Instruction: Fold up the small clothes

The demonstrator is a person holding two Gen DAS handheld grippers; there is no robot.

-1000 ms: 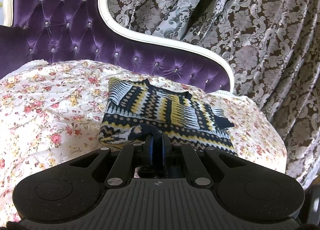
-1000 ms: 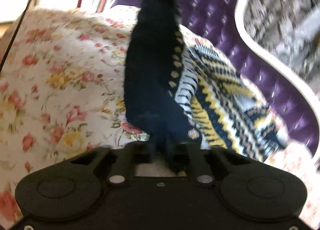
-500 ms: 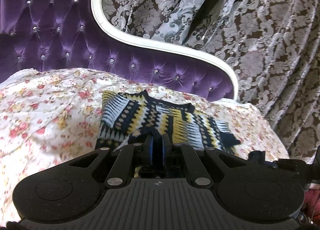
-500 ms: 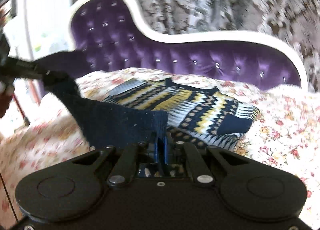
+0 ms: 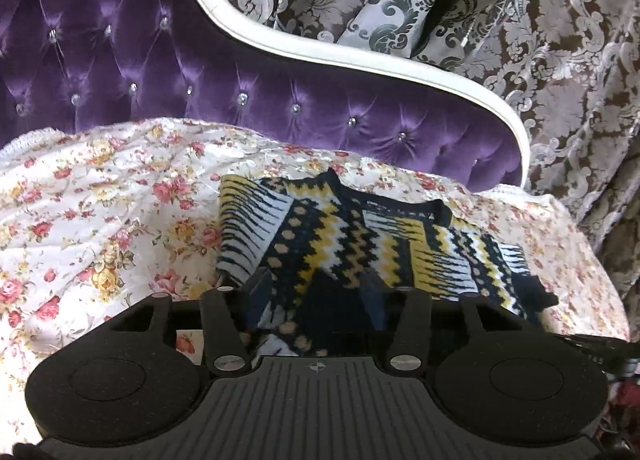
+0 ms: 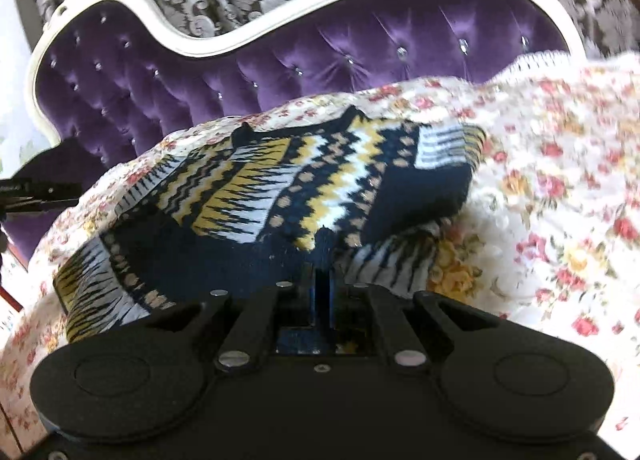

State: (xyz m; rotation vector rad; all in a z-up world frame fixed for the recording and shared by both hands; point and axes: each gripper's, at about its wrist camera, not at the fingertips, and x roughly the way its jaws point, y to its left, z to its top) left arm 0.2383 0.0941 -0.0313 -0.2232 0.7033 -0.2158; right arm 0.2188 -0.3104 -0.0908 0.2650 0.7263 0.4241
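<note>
A small knit sweater (image 5: pixel 360 244) in navy, yellow and white zigzag bands lies folded on the floral bedspread (image 5: pixel 100 220). My left gripper (image 5: pixel 316 292) is open, its two fingers spread apart at the sweater's near hem, which lies between them. In the right wrist view the sweater (image 6: pixel 280 188) lies flat with a navy fold across its near part. My right gripper (image 6: pixel 322 268) is shut on a pinch of that navy edge. The left gripper shows at the left edge of the right wrist view (image 6: pixel 36 194).
A purple tufted headboard (image 5: pixel 160 72) with a white frame stands behind the bed. Patterned grey-brown curtains (image 5: pixel 520 40) hang beyond it. The bed's right edge (image 5: pixel 592 272) drops off near the sweater. The right gripper's tip shows at the far right (image 5: pixel 600 348).
My left gripper has opened and let go of the hem. My right gripper has carried the navy edge down onto the sweater, which now lies flat.
</note>
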